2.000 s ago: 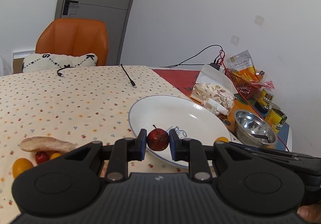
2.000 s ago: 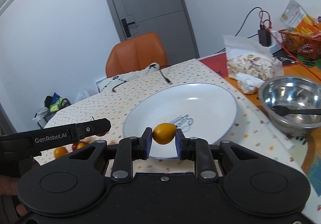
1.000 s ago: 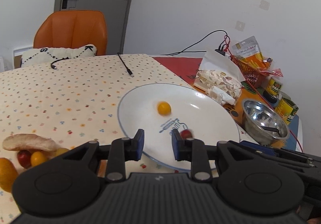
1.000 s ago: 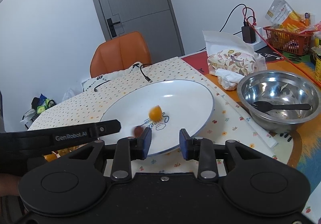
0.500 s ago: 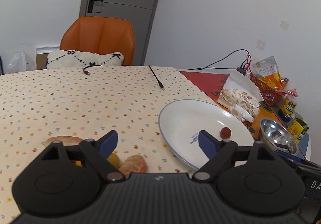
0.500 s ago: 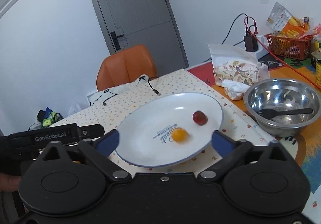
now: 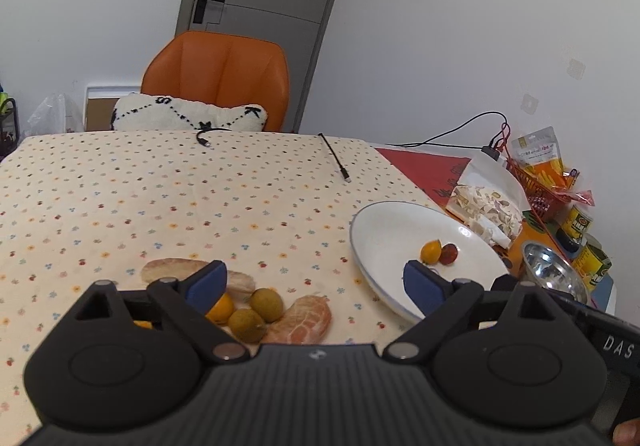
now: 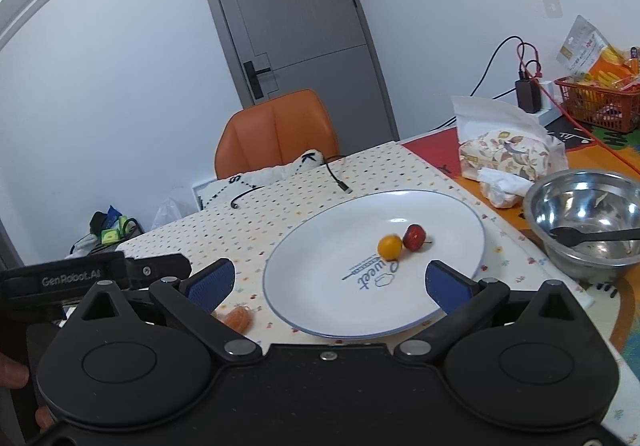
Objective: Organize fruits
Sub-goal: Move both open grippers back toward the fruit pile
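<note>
My left gripper point(image 7: 316, 282) and right gripper point(image 8: 327, 282) gape empty; two small fruits lie on the white round plate point(image 8: 320, 310), five wait on the counter point(image 7: 160, 198).

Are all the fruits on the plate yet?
Not yet. Done: a yellow fruit and a red fruit lie on the white plate. Both hand-held grippers, left and right, have just opened, empty. Left: the fruit pile on the tablecloth.
</note>
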Demonstrator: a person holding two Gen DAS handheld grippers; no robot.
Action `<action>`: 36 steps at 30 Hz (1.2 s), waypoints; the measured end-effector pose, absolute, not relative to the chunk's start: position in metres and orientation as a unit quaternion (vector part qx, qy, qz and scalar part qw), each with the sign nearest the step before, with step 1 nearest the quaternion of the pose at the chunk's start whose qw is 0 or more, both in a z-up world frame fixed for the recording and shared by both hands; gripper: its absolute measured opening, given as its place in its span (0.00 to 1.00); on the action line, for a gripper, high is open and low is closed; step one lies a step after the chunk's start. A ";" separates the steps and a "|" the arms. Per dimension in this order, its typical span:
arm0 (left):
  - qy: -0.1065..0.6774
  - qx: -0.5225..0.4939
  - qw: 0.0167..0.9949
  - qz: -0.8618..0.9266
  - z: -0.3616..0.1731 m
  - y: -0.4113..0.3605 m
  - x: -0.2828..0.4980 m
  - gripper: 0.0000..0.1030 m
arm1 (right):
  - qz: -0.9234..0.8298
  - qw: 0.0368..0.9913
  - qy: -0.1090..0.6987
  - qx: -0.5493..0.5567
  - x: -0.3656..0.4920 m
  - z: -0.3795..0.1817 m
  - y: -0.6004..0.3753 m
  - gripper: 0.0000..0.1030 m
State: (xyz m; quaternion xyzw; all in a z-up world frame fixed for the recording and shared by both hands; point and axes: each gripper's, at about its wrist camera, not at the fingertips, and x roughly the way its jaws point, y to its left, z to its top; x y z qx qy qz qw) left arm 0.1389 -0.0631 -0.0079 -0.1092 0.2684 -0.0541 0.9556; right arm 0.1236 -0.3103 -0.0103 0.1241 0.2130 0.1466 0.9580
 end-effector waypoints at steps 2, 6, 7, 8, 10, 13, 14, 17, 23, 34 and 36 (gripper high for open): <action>0.267 -0.110 0.956 -0.049 -0.007 -0.057 0.135 0.91 | 0.151 0.957 0.212 0.125 0.124 -0.010 -0.306 1.00; 0.258 -0.110 0.959 -0.035 -0.004 -0.043 0.125 0.91 | 0.166 0.956 0.211 0.116 0.123 -0.009 -0.294 1.00; 0.257 -0.112 0.960 -0.033 -0.004 -0.040 0.123 0.91 | 0.169 0.956 0.210 0.114 0.123 -0.009 -0.291 1.00; 0.256 -0.113 0.960 -0.029 -0.003 -0.037 0.121 0.91 | 0.174 0.956 0.210 0.113 0.123 -0.009 -0.288 1.00; 0.254 -0.117 0.960 -0.022 -0.003 -0.028 0.118 0.91 | 0.181 0.954 0.212 0.112 0.123 -0.008 -0.282 1.00; 0.252 -0.120 0.960 -0.013 -0.003 -0.019 0.112 0.91 | 0.189 0.953 0.211 0.109 0.123 -0.007 -0.275 1.00; 0.251 -0.121 0.960 -0.010 -0.003 -0.016 0.110 0.91 | 0.192 0.952 0.211 0.108 0.122 -0.007 -0.272 1.00; 0.249 -0.121 0.961 -0.003 -0.003 -0.008 0.105 0.91 | 0.199 0.951 0.211 0.107 0.122 -0.007 -0.266 1.00; 0.249 -0.123 0.961 0.011 -0.004 0.004 0.096 0.91 | 0.214 0.948 0.213 0.101 0.119 -0.007 -0.253 1.00; 0.253 -0.116 0.960 0.034 -0.007 0.022 0.085 0.91 | 0.241 0.941 0.220 0.089 0.122 -0.010 -0.235 1.00; 0.259 -0.118 0.958 0.037 -0.010 0.025 0.085 0.91 | 0.245 0.939 0.225 0.088 0.122 -0.013 -0.232 1.00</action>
